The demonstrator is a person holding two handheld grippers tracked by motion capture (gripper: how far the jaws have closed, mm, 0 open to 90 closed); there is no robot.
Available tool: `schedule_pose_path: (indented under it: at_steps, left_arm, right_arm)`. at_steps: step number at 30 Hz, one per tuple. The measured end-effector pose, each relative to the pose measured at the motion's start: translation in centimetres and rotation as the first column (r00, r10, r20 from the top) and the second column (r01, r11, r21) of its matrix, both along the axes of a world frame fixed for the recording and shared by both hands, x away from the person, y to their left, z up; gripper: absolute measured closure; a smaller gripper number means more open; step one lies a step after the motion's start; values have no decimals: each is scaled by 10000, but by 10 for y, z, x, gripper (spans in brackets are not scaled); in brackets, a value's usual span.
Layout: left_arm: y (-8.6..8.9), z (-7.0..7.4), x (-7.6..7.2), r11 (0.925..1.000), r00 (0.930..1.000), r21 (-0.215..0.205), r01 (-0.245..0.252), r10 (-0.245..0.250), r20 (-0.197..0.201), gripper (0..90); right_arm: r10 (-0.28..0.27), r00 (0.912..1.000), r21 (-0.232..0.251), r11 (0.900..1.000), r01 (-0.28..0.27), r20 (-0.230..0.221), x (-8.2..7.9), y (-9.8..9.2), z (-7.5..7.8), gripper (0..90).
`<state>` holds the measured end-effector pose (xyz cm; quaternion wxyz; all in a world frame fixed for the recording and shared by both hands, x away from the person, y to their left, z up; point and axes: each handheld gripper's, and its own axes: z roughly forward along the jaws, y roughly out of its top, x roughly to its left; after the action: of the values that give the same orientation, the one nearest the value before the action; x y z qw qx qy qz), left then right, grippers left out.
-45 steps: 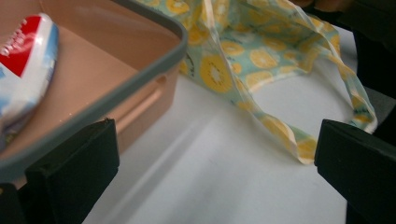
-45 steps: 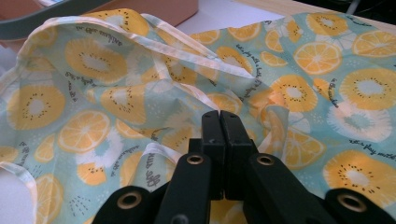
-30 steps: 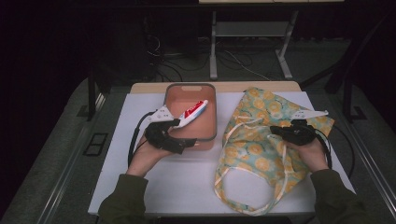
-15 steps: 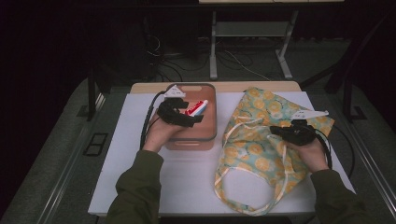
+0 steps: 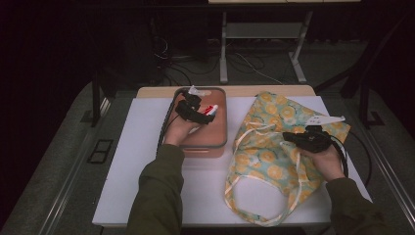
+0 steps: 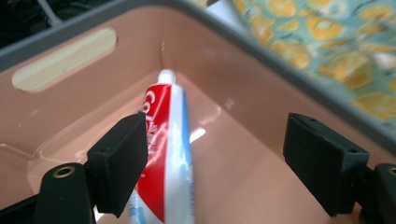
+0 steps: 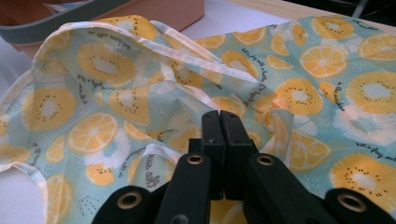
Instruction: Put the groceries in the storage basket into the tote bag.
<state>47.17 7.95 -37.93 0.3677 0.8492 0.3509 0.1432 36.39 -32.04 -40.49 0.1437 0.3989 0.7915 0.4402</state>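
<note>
Left gripper [image 6: 215,163]: jaws apart and just been closing, straddling the tube [image 6: 166,154], one pad at its side. Tube lies in the pink bin [image 5: 215,139]. Right gripper [image 7: 219,122]: jaws pressed together, clamped on the bag [image 5: 266,147] on the table [image 5: 132,161].

So the bin [image 5: 203,147] sits around 11 o'clock on the table [image 5: 132,161], with the toothpaste tube [image 5: 210,109] inside it. The cloth bag [image 5: 274,147] lies just beside it at 3 o'clock, handles trailing toward 6.
</note>
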Motion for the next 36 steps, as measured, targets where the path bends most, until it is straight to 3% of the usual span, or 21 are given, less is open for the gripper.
schedule_pose_path:
  at_steps: [9, 17, 21, 23, 26, 30, 32, 36]
  left_arm:
    - [-8, -22, 14, 9926, 9989, 1174, -292, 333, -326, 200]
    - [-9, -36, 20, 9884, 9899, 1299, -792, 933, -1064, 167]
    - [-10, -39, 21, 9858, 9867, 1540, -675, 888, -1360, 207]
    - [-12, -41, 21, 9840, 9840, 1714, -491, 771, -1604, 246]
    - [-17, -45, 19, 9721, 9834, 2345, -83, 505, -1745, 331]
    - [-15, -44, 18, 9790, 9775, 2036, -119, 543, -2040, 497]
    - [-15, -44, 18, 9798, 9769, 2000, -12, 439, -2092, 533]
    - [-14, -40, 16, 9854, 9733, 1703, -39, 428, -2254, 721]
  right_arm:
    - [3, 10000, 115, 9999, -3, -18, 0, -2, 0, 894]
    - [63, 10000, 94, 9999, -62, -31, 0, -2, -1, 894]
    - [98, 9999, 90, 9999, -98, -26, 0, -1, -1, 894]
    - [91, 10000, 89, 9999, -91, -16, 0, -2, -1, 894]
    - [84, 10000, 104, 9999, -84, -1, 0, -2, -1, 894]
    - [65, 10000, 110, 9999, -65, 0, 0, -2, -1, 894]
    - [63, 10000, 99, 9999, -63, 5, 0, -2, -1, 894]
    - [62, 10000, 92, 9999, -63, 9, 0, -2, -1, 894]
